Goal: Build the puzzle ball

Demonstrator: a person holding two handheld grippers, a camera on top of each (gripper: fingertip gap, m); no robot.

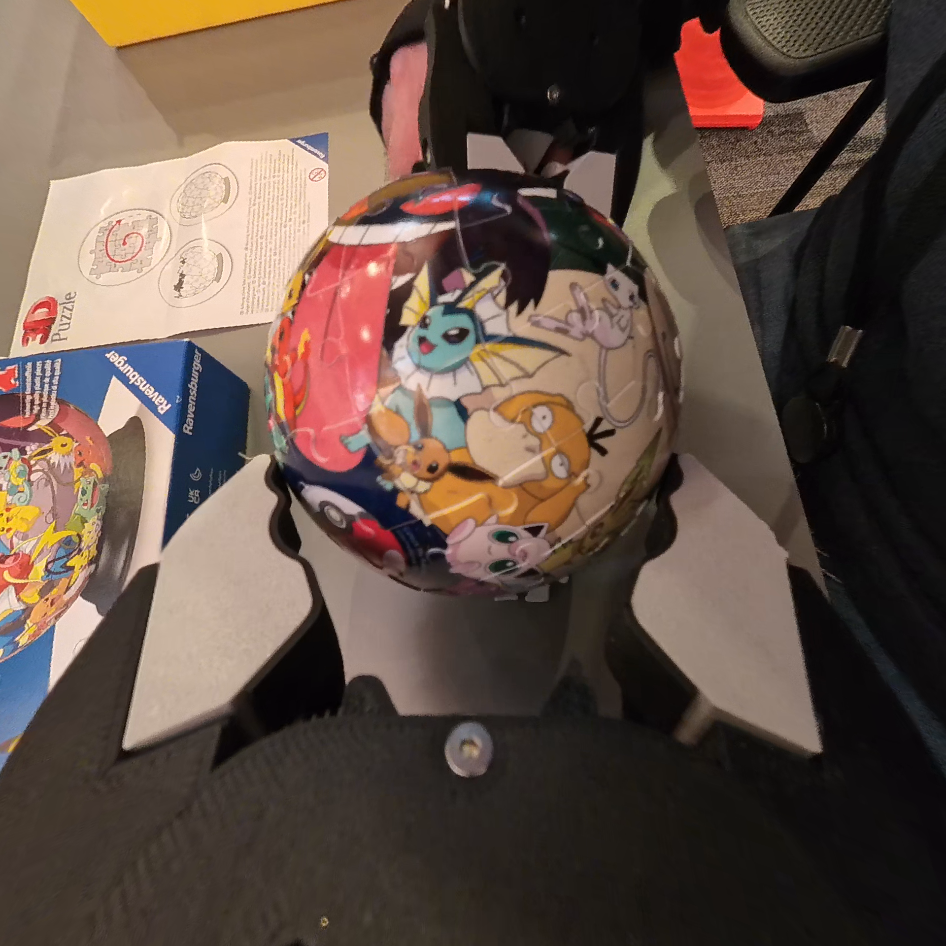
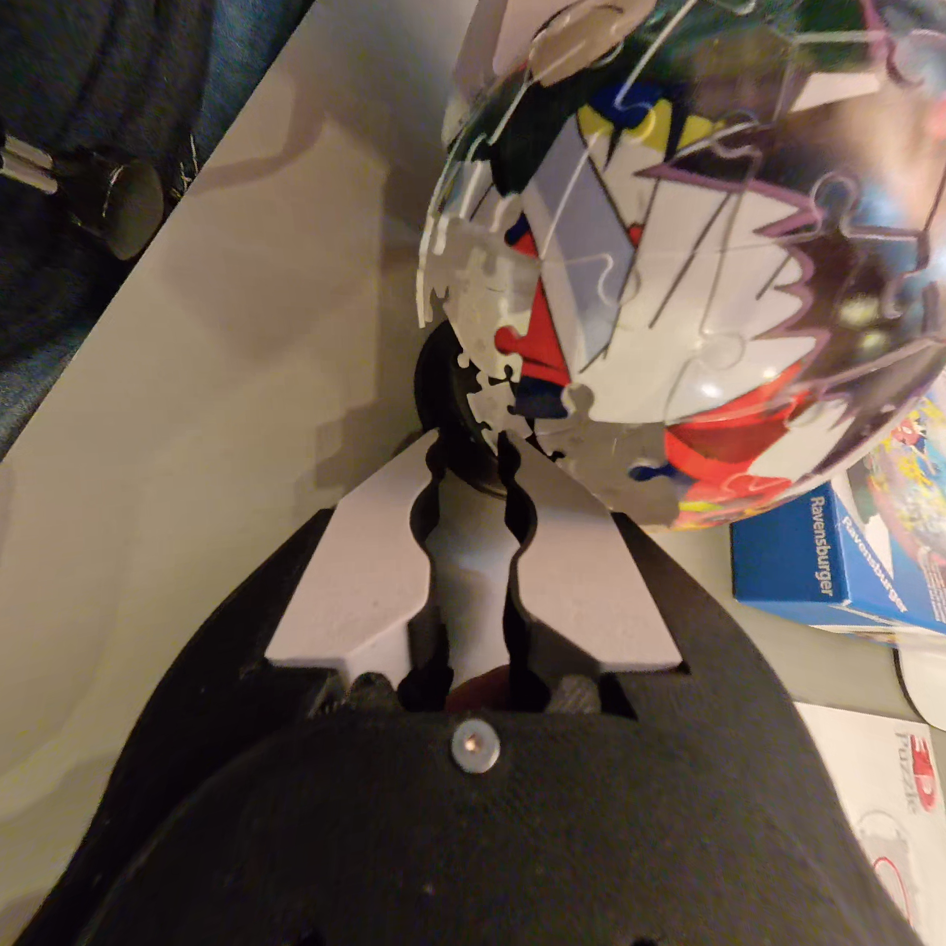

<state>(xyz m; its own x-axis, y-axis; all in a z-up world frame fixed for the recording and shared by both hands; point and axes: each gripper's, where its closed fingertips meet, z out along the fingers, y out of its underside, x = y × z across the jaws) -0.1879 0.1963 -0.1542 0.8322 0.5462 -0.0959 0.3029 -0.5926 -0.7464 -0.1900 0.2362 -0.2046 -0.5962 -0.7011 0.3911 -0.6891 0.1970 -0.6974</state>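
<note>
While my left claw (image 1: 473, 491) points fwd and down over the table (image 1: 215, 92), its two fingers are spread wide w/ the puzzle ball (image 1: 473, 384) seated between the tips, each tip touching a lower flank. Ball fills mid-frame in the left wrist view, cartoon-printed, glossy, held above the tabletop.

My right claw (image 2: 468, 450) comes at the ball from the far side; in the left view it sits at top centre, tilted down onto the ball's upper edge. In its own view the fingers are nearly pressed together, just a thin wavy gap, tips by a ragged open edge low on the ball where grey piece backs show. Can't tell if a piece is pinched there. A dark round thing (image 2: 445, 409) sits just beyond the tips, half hidden.

Blue box (image 1: 117, 460) lies at left of the left view, folded leaflet (image 1: 179, 245) above it, yellow item (image 1: 215, 20) upper left. Dark clothing (image 1: 860, 358) fills the right edge.
</note>
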